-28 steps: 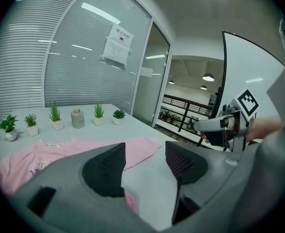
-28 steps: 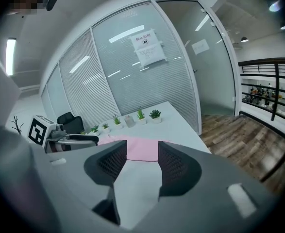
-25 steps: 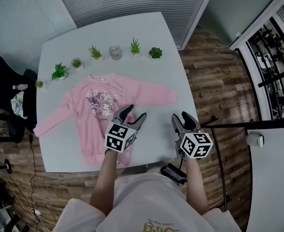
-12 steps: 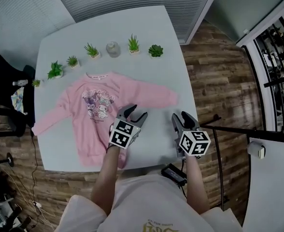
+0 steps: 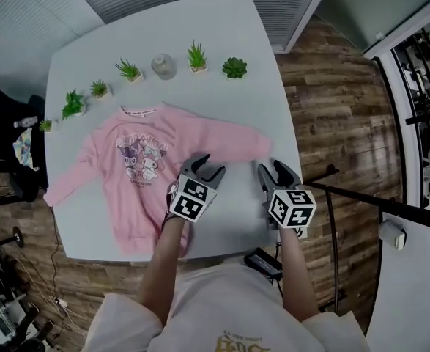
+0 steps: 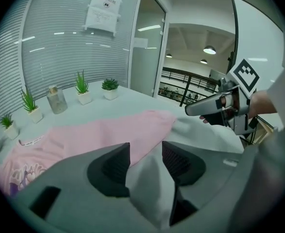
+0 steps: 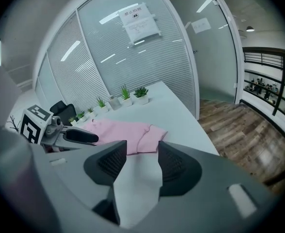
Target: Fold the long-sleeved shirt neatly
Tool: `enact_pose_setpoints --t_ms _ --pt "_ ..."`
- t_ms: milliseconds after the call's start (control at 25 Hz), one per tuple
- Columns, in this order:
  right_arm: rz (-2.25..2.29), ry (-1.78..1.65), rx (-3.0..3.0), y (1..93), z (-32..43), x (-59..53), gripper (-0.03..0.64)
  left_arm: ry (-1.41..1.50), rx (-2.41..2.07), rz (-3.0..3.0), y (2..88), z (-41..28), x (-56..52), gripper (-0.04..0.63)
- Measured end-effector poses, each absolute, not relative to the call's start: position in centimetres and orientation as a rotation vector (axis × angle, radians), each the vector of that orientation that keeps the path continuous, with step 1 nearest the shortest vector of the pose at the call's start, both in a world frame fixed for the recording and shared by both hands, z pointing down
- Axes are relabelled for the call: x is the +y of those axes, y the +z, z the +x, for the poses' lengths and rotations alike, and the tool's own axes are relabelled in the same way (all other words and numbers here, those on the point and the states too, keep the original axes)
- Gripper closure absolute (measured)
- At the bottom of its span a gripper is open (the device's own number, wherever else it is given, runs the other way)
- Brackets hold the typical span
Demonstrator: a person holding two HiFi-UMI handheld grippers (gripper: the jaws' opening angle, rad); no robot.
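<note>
A pink long-sleeved shirt (image 5: 149, 167) lies flat and face up on the pale table (image 5: 229, 28), a cartoon print on its chest. Its right sleeve reaches to a cuff (image 5: 257, 144). My left gripper (image 5: 209, 167) hovers at the shirt's right side, below that sleeve. Its jaws have just been closing a little but stand open, with nothing between them. My right gripper (image 5: 272, 169) is open just beyond the cuff, over bare table. In the left gripper view the shirt (image 6: 93, 135) lies ahead of the left gripper (image 6: 146, 147). The right gripper view shows the cuff (image 7: 152, 137) ahead of the right gripper (image 7: 141, 147).
Several small potted plants (image 5: 195, 56) and a glass bottle (image 5: 162, 66) line the table's far edge. A black chair (image 5: 2, 138) with clutter stands at the left. A black device (image 5: 262, 262) hangs at the near edge. To the right are a wood floor and a railing (image 5: 361, 196).
Both grippers have sunk toward the table and edged forward, toward the shirt's right sleeve. The left jaws stand a little narrower than before. The shirt has not moved.
</note>
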State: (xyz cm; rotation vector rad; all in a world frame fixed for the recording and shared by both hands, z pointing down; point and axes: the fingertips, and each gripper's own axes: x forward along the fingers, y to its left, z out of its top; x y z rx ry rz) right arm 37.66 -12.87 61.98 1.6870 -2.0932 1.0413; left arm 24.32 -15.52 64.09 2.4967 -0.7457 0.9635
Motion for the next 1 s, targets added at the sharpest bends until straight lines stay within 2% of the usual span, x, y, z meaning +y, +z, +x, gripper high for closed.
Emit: enact_pose_setpoints --t_ms 760,840,1000 --pt "1.633 0.947 -2.015 65.8 36.8 -15.8 0.383 1.143 -0.739 2.521 66.9 25.1 -16.4 0.435" --pt "1.614 0.909 -1.991 66.1 36.7 -15.8 0.400 1.181 -0.725 2.516 67.3 24.9 -16.3 0.447" --pt "1.569 0.810 -1.941 66.5 36.9 -15.8 0.492 1.181 -0.722 2.503 67.5 25.0 -16.2 0.467"
